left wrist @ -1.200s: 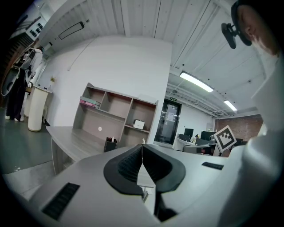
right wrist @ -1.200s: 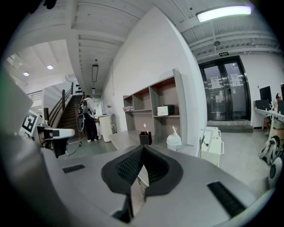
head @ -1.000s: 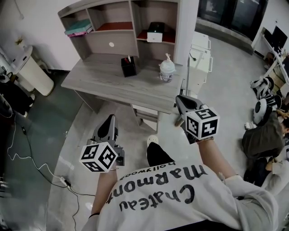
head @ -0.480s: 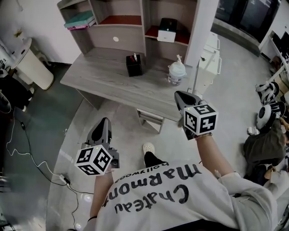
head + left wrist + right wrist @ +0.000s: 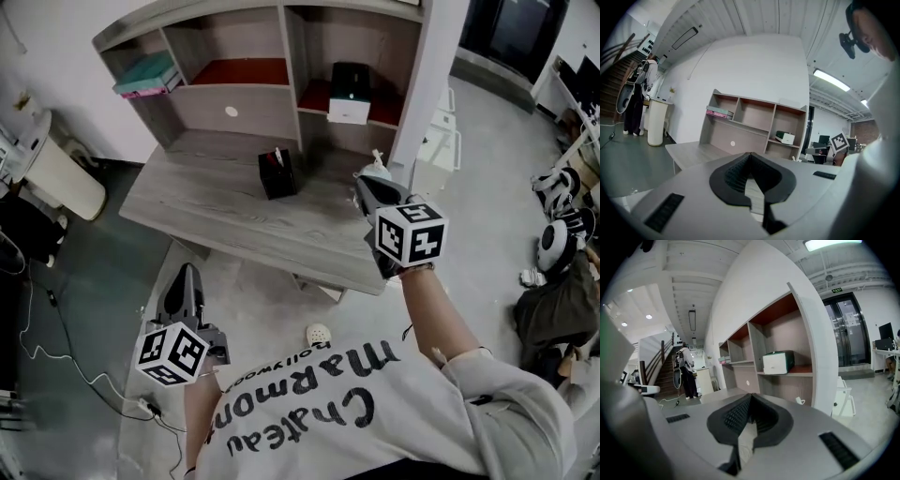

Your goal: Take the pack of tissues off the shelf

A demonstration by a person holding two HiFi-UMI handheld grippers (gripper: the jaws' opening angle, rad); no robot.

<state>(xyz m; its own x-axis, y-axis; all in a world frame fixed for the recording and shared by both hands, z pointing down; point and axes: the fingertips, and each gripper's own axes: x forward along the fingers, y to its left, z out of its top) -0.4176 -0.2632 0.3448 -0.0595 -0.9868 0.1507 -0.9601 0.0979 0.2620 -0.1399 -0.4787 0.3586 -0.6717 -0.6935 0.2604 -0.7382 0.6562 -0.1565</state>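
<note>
Pack of tissues, white with a dark top, standing in the right compartment of the shelf, on the red-lined board, touched by nothing. Below it on the desk, a black box, well apart from the pack. Right gripper over the desk's right end, pointed toward the shelf, short of the pack; its 2 jaws pressed together at the tips, nothing between them. Left gripper low beside the desk's near edge, over the floor, likewise with 2 jaws closed tip to tip and empty. In the shelf's top left compartment, a stack of teal and pink books.
</note>
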